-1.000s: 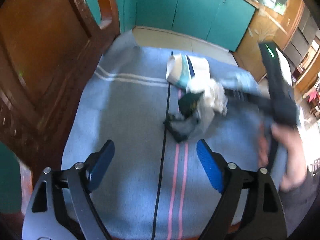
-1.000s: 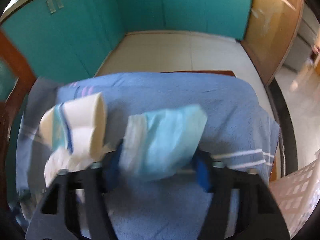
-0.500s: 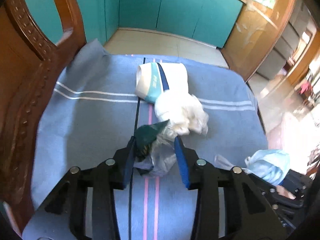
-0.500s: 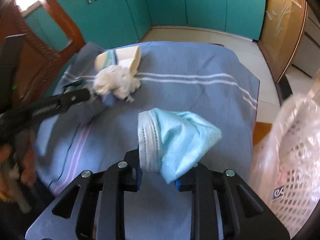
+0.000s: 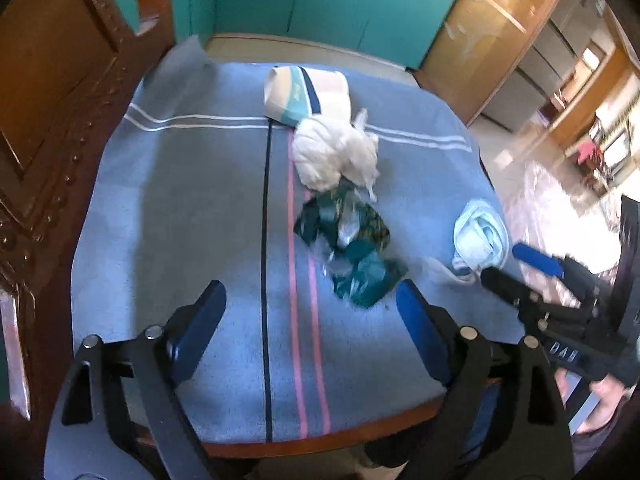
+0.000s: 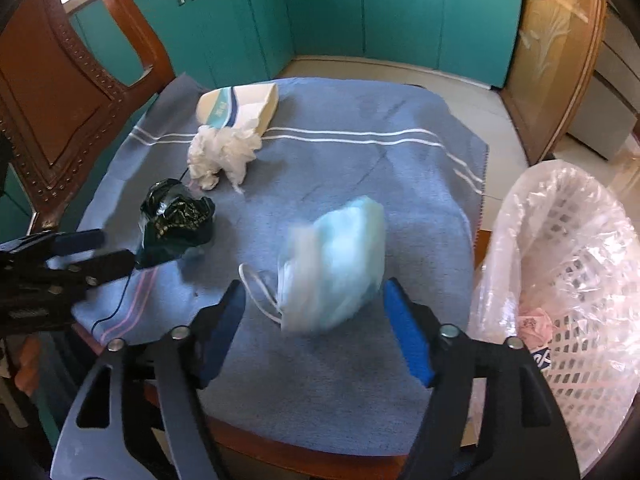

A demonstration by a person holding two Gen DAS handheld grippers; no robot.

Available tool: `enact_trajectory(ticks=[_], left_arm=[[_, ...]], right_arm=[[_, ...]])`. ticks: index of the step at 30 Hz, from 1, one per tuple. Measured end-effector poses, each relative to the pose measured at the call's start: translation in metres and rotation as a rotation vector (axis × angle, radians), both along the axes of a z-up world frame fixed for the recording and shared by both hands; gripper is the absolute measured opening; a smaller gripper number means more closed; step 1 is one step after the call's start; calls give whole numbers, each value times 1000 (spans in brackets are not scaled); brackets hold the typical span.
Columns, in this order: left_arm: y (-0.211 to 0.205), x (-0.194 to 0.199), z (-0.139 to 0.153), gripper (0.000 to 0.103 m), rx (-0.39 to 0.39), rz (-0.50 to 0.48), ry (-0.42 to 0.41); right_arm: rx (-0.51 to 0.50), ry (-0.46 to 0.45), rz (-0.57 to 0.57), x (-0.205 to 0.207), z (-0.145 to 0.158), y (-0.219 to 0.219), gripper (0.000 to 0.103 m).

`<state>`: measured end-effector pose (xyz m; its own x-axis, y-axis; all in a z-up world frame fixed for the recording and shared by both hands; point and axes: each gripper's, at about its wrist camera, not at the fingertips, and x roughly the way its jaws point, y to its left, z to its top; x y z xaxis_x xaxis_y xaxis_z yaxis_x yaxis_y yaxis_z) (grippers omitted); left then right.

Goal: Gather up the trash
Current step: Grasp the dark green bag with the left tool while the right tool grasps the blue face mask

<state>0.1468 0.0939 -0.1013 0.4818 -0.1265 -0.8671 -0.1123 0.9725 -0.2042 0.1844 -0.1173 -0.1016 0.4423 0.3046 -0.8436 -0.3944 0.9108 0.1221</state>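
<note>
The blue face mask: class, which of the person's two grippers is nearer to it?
Right. The right gripper, jaws opening, has the blue face mask between its fingers; the left gripper is across the table by the dark wrapper.

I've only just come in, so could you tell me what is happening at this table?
A person is clearing trash with a gripper in each hand. The right gripper is opening around a light blue face mask, its pads clear of it, beside the lined basket. The left gripper is also opening, near a dark green wrapper. A white tissue and a paper cup lie on the blue cloth.
</note>
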Motion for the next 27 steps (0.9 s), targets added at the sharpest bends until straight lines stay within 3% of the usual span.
enact_trajectory(ticks=[8, 13, 15, 16, 27], left_arm=[[-11, 33, -10, 90, -24, 68, 39], [-40, 46, -20, 89, 141, 50, 32], [-43, 47, -22, 75, 170, 51, 19], [-44, 47, -25, 62, 178, 44, 28], [-23, 18, -17, 60, 191, 63, 19]], right_arm=[[-46, -13, -57, -1, -1, -8, 73], [-57, -21, -60, -5, 1, -12, 73], [-69, -29, -62, -5, 1, -12, 73], [-75, -33, -63, -5, 1, -14, 73], [-33, -13, -54, 14, -6, -6, 73]])
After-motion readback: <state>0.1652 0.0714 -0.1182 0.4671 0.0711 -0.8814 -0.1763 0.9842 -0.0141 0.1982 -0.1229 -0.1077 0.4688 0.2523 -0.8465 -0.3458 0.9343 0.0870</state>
